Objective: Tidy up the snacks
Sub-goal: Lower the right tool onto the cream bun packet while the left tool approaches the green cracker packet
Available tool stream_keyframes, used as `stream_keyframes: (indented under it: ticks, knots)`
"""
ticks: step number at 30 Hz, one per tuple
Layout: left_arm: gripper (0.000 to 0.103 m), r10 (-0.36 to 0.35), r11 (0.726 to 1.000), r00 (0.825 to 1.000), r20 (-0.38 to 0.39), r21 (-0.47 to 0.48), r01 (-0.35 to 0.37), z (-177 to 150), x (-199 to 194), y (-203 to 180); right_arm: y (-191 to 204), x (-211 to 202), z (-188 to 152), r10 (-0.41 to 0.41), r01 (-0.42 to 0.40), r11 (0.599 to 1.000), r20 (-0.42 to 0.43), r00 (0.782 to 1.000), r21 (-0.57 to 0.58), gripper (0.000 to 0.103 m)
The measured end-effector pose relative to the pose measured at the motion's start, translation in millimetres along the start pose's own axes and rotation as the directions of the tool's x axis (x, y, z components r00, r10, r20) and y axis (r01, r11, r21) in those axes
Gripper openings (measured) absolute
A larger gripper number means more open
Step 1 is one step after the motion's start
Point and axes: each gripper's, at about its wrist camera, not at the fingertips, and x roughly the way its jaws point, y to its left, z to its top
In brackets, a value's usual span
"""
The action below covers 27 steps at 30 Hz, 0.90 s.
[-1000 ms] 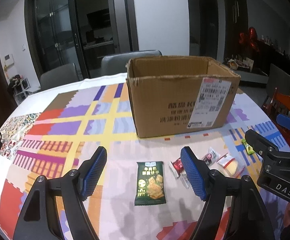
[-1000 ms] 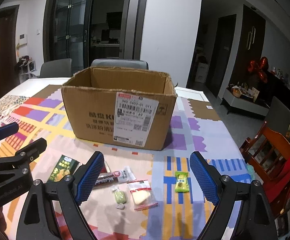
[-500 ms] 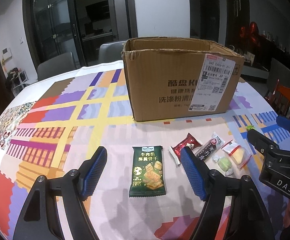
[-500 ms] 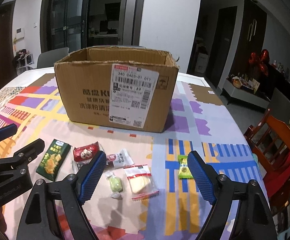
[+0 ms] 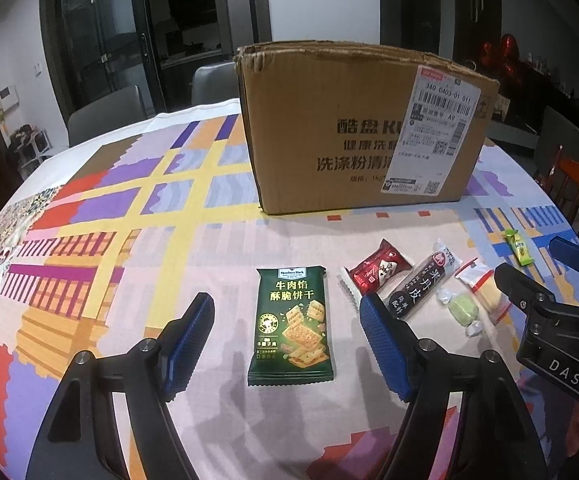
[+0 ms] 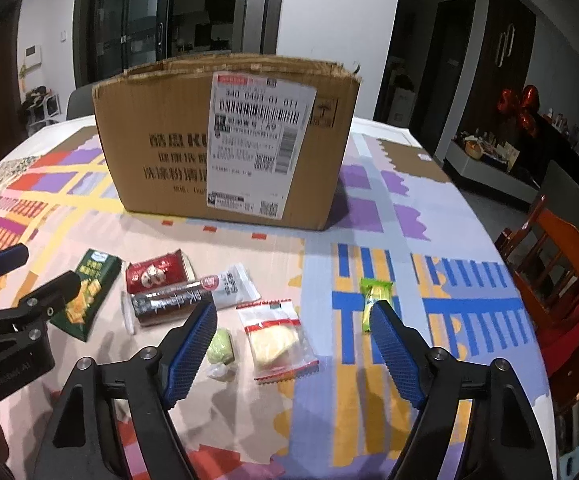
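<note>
Angling down, left claw (image 5: 287, 342) agape, right claw (image 6: 291, 354) closing

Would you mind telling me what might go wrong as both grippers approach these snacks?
The right gripper, jaws closing, frames the clear cake packet with the green candy beside it, so it might nudge or catch both. The flat green cracker pack between the left gripper jaws may slide rather than lift.

A home dining room: patterned tablecloth (image 5: 137, 216), dining chairs (image 5: 105, 114), glass doors (image 6: 137, 20).
</note>
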Motion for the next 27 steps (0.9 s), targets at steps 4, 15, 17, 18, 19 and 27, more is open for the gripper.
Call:
stream_keyframes:
  ticks: [4, 15, 17, 18, 19, 27]
  knots:
    - [0.071, -0.004, 1.0, 1.0, -0.011, 0.007, 0.004, -2, 7, -2, -1, 8, -4, -0.002, 0.002, 1.0, -0.016, 1.0, 0.005, 0.079]
    - [0.067, -0.011, 1.0, 0.999, -0.053, 0.002, 0.011, -8, 26, -5, -8, 28, -10, 0.009, -0.008, 1.0, -0.06, 0.998, 0.017, 0.076]
    - [0.067, -0.01, 1.0, 0.998, -0.058, 0.003, 0.011, -8, 28, -6, -8, 31, -10, 0.016, -0.015, 1.0, -0.064, 0.998, 0.019, 0.076]
    - [0.066, -0.011, 1.0, 0.998, -0.062, 0.002, 0.011, -9, 29, -6, -8, 32, -10, 0.019, -0.017, 1.0, -0.067, 0.998, 0.02, 0.076]
    - [0.066, -0.011, 1.0, 0.998, -0.064, 0.002, 0.011, -9, 30, -6, -9, 33, -10, 0.02, -0.019, 1.0, -0.069, 0.997, 0.021, 0.076]
    - [0.057, -0.011, 1.0, 0.997, -0.08, -0.009, 0.01, -10, 36, -6, -9, 42, -14, 0.039, -0.037, 0.999, -0.094, 0.995, 0.026, 0.071]
